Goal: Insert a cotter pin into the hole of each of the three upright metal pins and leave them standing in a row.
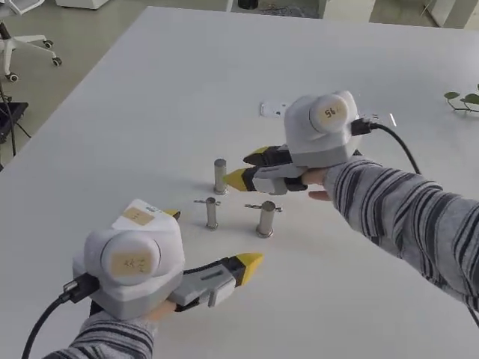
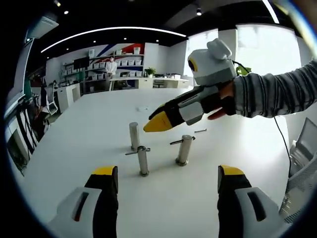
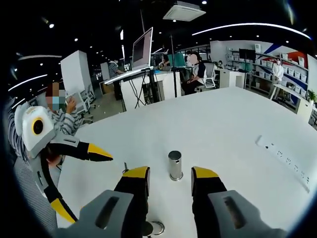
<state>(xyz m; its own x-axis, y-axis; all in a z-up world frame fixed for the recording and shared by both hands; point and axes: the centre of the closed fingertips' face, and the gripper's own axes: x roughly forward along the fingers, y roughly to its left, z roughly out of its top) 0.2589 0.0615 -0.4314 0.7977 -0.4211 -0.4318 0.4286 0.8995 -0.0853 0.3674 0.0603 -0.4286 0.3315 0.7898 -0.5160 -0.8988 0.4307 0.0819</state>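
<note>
Three upright metal pins stand on the white table (image 1: 150, 120). The bare pin (image 1: 220, 176) (image 2: 134, 135) (image 3: 175, 164) has no cotter pin. Two nearer pins (image 1: 212, 212) (image 1: 266, 218), also seen from the left gripper (image 2: 143, 158) (image 2: 184, 148), each carry a cotter pin through the top. My right gripper (image 1: 245, 167) (image 3: 171, 173) is open, its tips just right of the bare pin, which stands beyond the gap. My left gripper (image 1: 211, 236) (image 2: 167, 171) is open wide, low in front of the pins. A loose cotter pin (image 2: 200, 131) lies behind the right gripper (image 2: 158, 121).
A white power strip (image 1: 273, 110) (image 3: 287, 158) lies on the table behind the pins. A small plant (image 1: 464, 99) sits at the table's right edge. An office chair (image 1: 22, 45) stands off the table's far left. People sit at desks in the background.
</note>
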